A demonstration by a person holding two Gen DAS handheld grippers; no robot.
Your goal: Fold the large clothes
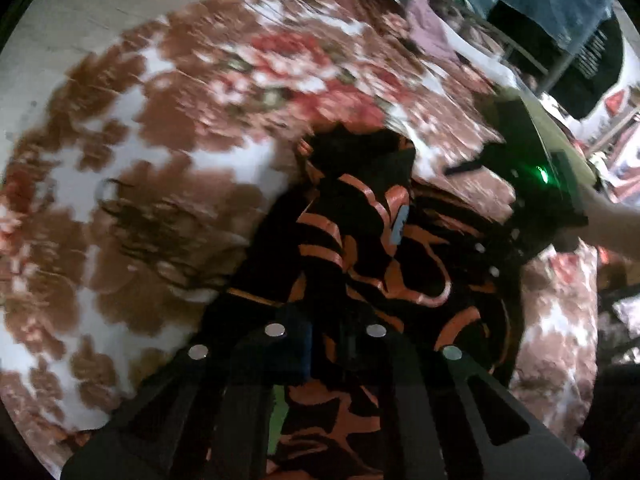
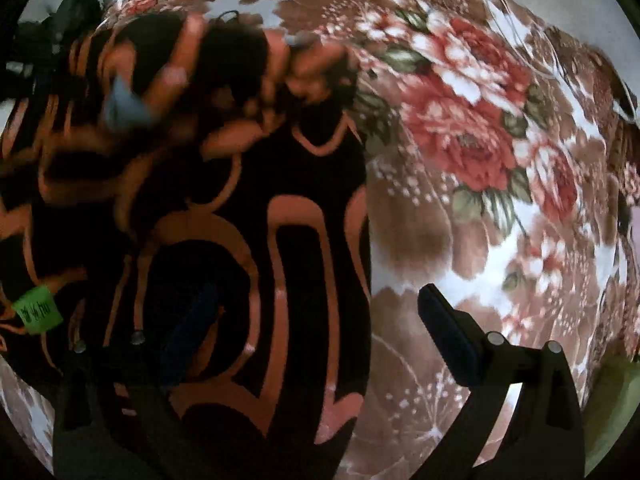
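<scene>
A black garment with orange curved stripes [image 1: 372, 248] lies bunched on a floral blanket [image 1: 168, 152]. My left gripper [image 1: 324, 332] is shut on a fold of this garment, which hangs between its fingers. In the right wrist view the garment [image 2: 224, 220] lies spread at left with a green tag [image 2: 38, 310] on it. My right gripper [image 2: 316, 328] is open, its left finger [image 2: 188, 328] over the cloth and its right finger [image 2: 448, 332] over the blanket [image 2: 460, 184]. The right gripper also shows in the left wrist view [image 1: 536, 184], hovering over the garment's far side.
A pile of other clothes [image 1: 440, 12] lies at the blanket's far end, with dark and denim clothes hanging [image 1: 560, 8] beyond. A bare wall or floor [image 1: 100, 8] borders the blanket on the left. Dark items [image 2: 60, 24] sit past the garment in the right wrist view.
</scene>
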